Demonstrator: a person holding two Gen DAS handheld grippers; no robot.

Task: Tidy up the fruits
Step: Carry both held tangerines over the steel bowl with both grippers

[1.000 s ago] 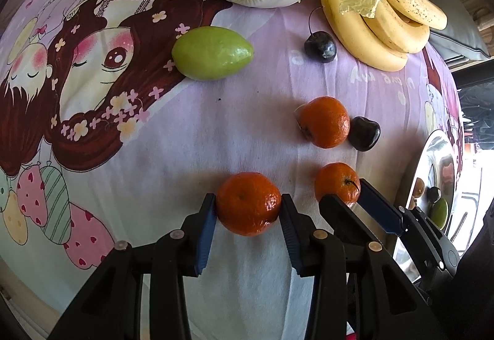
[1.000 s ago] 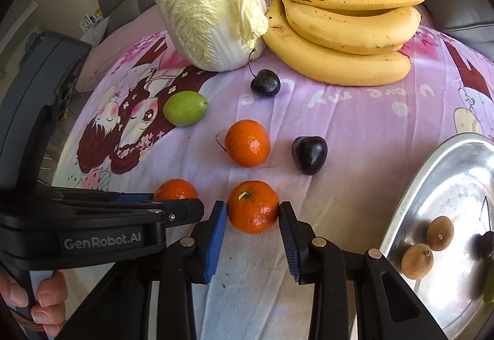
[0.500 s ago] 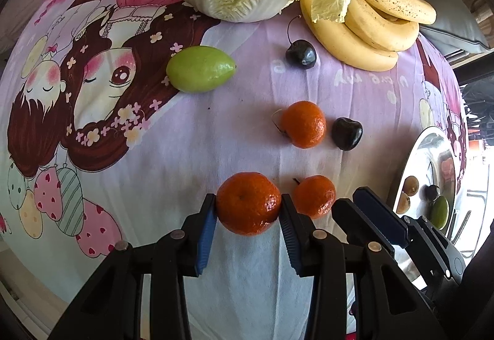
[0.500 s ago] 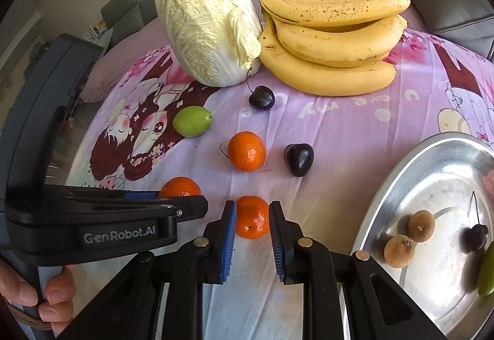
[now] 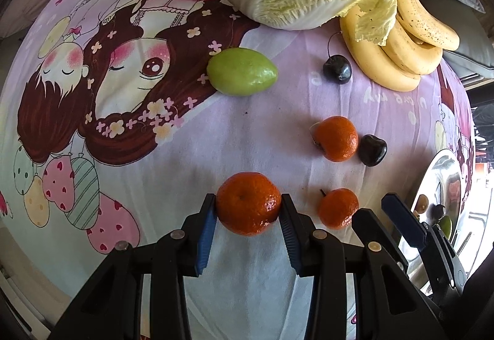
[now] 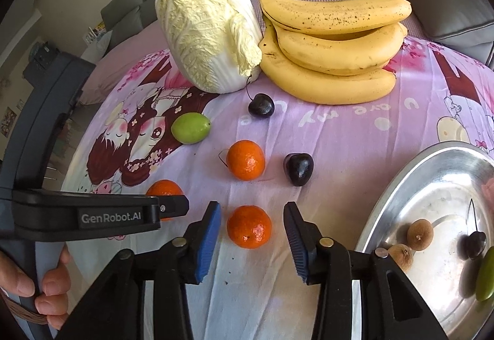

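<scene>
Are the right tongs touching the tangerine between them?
Apart. The right wrist view shows cloth on both sides between the right tongs and the tangerine; their jaws have just been opening, and the fruit sits loose between them.

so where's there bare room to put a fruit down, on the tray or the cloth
The tray is bare across its upper left; its fruit sits low at the right, by the two brown fruits. On the cloth the widest bare patch lies below the green fruit, left of the oranges. Around the oranges and cherries it is crowded.
</scene>
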